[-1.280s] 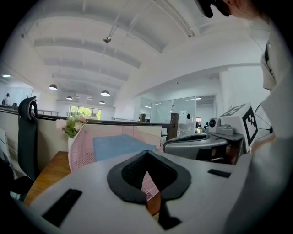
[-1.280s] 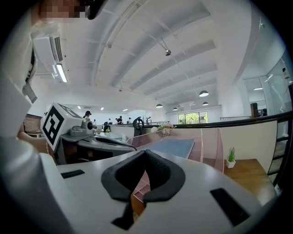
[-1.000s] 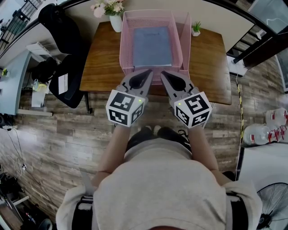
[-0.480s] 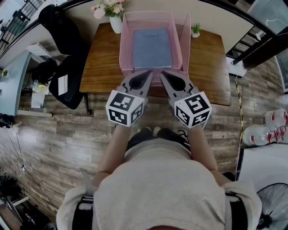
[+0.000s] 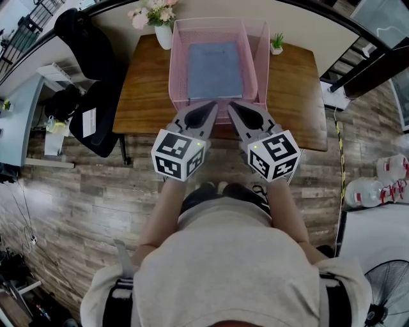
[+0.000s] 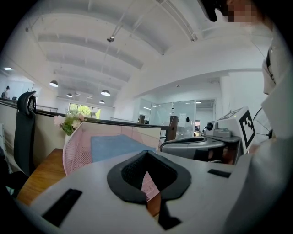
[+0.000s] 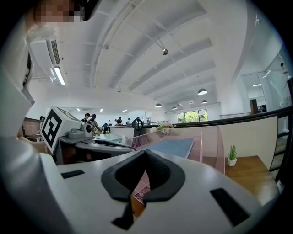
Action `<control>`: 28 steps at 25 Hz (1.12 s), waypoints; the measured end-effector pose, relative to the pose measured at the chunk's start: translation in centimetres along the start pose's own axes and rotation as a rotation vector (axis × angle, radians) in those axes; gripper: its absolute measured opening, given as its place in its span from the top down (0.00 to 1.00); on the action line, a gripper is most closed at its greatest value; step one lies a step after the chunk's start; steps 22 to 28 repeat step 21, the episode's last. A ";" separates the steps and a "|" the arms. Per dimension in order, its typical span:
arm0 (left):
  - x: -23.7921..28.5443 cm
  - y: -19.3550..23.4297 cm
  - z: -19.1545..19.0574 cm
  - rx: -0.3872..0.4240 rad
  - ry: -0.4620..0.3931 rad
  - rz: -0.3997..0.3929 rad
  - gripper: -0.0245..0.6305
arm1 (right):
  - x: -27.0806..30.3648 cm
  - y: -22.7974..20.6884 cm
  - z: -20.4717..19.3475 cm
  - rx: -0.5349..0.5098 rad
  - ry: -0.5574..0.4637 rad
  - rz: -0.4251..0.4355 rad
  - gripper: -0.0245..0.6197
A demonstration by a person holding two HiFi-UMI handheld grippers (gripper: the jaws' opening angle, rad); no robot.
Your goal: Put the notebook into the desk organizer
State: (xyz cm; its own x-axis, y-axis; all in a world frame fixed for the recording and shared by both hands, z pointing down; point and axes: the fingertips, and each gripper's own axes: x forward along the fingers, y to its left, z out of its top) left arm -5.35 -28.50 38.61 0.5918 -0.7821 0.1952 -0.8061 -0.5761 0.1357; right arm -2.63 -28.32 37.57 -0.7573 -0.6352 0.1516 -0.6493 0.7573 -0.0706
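In the head view, a blue notebook [image 5: 215, 61] is lying flat inside the pink mesh organizer [image 5: 177, 70], which is standing on the wooden desk [image 5: 144, 89]. The left hand-held gripper [image 5: 210, 103] and the right hand-held gripper [image 5: 232, 105] are hovering side by side at the organizer's near edge, both pointing toward it. A vase of flowers [image 5: 156, 14] is standing just beside the organizer's far left corner, and a small potted plant [image 5: 278, 41] is sitting near its far right side.

In the left gripper view, the left hand-held gripper [image 6: 146, 155] is showing its jaws pressed together with nothing between them. The notebook [image 6: 116, 144] is resting in the organizer [image 6: 75, 155] ahead.

In the right gripper view, the right hand-held gripper [image 7: 146, 153] is likewise keeping its jaws together and holding nothing. The notebook [image 7: 171, 146] is lying within the organizer [image 7: 208, 141] walls beyond.
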 end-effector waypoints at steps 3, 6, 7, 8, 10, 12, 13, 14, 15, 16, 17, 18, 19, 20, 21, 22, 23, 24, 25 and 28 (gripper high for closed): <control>0.0 0.0 -0.1 -0.002 -0.002 0.004 0.95 | 0.0 0.0 -0.1 0.001 0.001 0.000 0.96; -0.1 0.0 -0.1 -0.007 -0.002 0.005 0.95 | -0.1 0.1 -0.2 0.000 0.003 0.002 0.96; -0.1 0.0 -0.1 -0.009 0.000 0.002 0.95 | 0.0 0.1 -0.2 -0.004 0.005 0.001 0.96; -0.1 0.0 -0.2 -0.010 0.002 -0.003 0.95 | 0.0 0.2 -0.2 -0.009 0.007 0.000 0.96; -0.1 -0.1 -0.2 -0.007 0.007 -0.008 0.95 | 0.1 0.3 -0.1 -0.014 0.011 0.000 0.96; 0.0 -0.1 -0.3 -0.008 0.010 -0.011 0.95 | 0.2 0.3 -0.2 -0.015 0.015 -0.001 0.96; 0.0 -0.2 -0.3 -0.013 0.010 -0.012 0.95 | 0.2 0.2 -0.2 -0.014 0.015 -0.003 0.95; 0.0 -0.2 -0.3 -0.017 0.010 -0.010 0.95 | 0.2 0.1 -0.2 -0.012 0.015 -0.006 0.96; 0.0 -0.1 -0.3 -0.019 0.010 -0.007 0.95 | 0.1 0.0 -0.2 -0.010 0.013 -0.009 0.96; 0.0 -0.1 -0.3 -0.021 0.010 -0.002 0.95 | 0.0 -0.1 -0.2 -0.006 0.011 -0.011 0.96; -0.1 0.0 -0.3 -0.022 0.010 0.004 0.95 | 0.0 -0.1 -0.2 -0.001 0.009 -0.014 0.96; -0.1 0.1 -0.3 -0.022 0.009 0.010 0.95 | 0.0 -0.2 -0.2 0.003 0.008 -0.017 0.96; -0.1 0.2 -0.2 -0.022 0.009 0.015 0.95 | 0.0 -0.3 -0.2 0.007 0.008 -0.021 0.96; -0.1 0.4 -0.2 -0.021 0.009 0.020 0.95 | 0.0 -0.3 -0.3 0.010 0.007 -0.023 0.96; 0.0 0.5 -0.1 -0.020 0.009 0.024 0.95 | 0.0 -0.4 -0.3 0.012 0.007 -0.026 0.96; 0.0 0.5 -0.1 -0.020 0.009 0.024 0.95 | 0.0 -0.4 -0.3 0.012 0.007 -0.026 0.96; 0.0 0.5 -0.1 -0.020 0.009 0.024 0.95 | 0.0 -0.4 -0.3 0.012 0.007 -0.026 0.96; 0.0 0.5 -0.1 -0.020 0.009 0.024 0.95 | 0.0 -0.4 -0.3 0.012 0.007 -0.026 0.96; 0.0 0.5 -0.1 -0.020 0.009 0.024 0.95 | 0.0 -0.4 -0.3 0.012 0.007 -0.026 0.96; 0.0 0.5 -0.1 -0.020 0.009 0.024 0.95 | 0.0 -0.4 -0.3 0.012 0.007 -0.026 0.96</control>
